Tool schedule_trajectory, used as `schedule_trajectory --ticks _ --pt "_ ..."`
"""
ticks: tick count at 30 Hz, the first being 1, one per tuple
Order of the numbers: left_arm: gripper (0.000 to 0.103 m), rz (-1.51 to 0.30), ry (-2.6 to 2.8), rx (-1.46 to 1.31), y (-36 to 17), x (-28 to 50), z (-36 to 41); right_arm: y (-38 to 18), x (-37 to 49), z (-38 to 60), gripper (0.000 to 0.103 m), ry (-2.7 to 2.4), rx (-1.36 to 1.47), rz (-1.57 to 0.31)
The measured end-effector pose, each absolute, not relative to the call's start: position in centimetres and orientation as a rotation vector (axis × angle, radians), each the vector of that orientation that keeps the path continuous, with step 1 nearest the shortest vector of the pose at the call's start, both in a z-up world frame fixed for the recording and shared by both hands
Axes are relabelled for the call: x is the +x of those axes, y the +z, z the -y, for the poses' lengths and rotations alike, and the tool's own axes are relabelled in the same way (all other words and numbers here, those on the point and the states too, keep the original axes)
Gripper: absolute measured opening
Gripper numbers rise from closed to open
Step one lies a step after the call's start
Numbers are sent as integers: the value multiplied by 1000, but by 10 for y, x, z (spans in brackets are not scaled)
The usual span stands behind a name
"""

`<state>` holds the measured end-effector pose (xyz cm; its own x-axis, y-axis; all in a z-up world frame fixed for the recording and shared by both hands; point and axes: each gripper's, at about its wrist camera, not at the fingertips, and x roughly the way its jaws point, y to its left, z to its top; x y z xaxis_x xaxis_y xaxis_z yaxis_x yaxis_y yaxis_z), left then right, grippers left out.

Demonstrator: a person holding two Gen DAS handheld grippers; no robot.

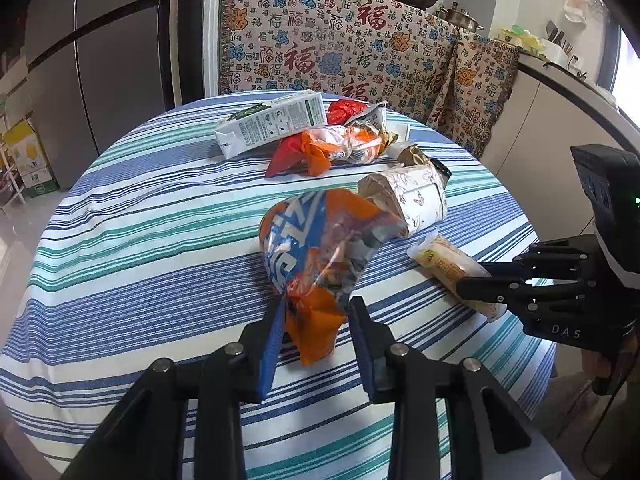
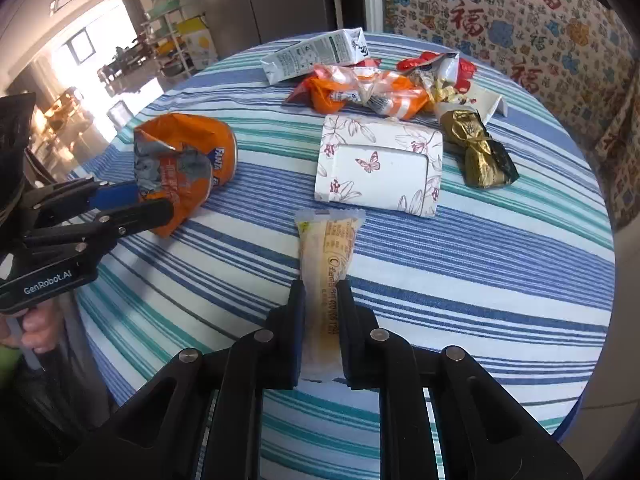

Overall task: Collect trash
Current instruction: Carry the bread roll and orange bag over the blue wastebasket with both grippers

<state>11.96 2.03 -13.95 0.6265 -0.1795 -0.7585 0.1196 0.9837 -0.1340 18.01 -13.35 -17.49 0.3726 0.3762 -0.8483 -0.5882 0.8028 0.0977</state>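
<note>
An orange Fanta bag (image 1: 320, 248) (image 2: 180, 168) rests crumpled on the striped tablecloth (image 1: 140, 240). Its near end lies between the pads of my left gripper (image 1: 316, 316) (image 2: 154, 200), whose jaws stand slightly apart around it. My right gripper (image 2: 322, 292) (image 1: 474, 278) is shut on the near end of a long yellow snack wrapper (image 2: 326, 248) (image 1: 444, 260) that lies flat on the cloth. Behind it sit a white floral tissue pack (image 2: 380, 164) (image 1: 416, 196), a gold foil wrapper (image 2: 480, 152), orange wrappers (image 2: 360, 92) (image 1: 340, 148) and a white carton (image 2: 316, 56) (image 1: 272, 124).
The round table's edge (image 2: 600, 280) drops off on the right. A patterned cloth (image 1: 340, 40) drapes a counter behind the table, and a steel fridge (image 1: 100, 60) stands at the back left. A hand (image 2: 36, 328) grips the left tool's handle.
</note>
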Motion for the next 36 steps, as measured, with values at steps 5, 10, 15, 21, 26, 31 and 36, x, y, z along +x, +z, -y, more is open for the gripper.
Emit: schedule_trajectory --ticks 5,10,15,21,26,31,36 --pt "67 -879 -133 -26 -146 124 -16 -172 179 136 18 618 -242 -1010" --pt "67 -881 -129 41 -148 128 -6 -170 177 140 30 608 -237 -1004" --pt "66 -859 -150 79 -147 129 1 -167 178 147 52 585 -227 -995" --pt "32 -872 -186 -10 -147 131 -5 -161 177 148 11 597 -221 -987" --pt "31 -859 -198 -108 -139 126 -12 -150 175 153 10 604 -158 -954" --pt "31 -837 -221 -128 -124 121 -7 -149 177 160 10 591 -133 -953" --pt "31 -815 -247 -158 -111 117 2 -138 177 182 10 577 -40 -908"
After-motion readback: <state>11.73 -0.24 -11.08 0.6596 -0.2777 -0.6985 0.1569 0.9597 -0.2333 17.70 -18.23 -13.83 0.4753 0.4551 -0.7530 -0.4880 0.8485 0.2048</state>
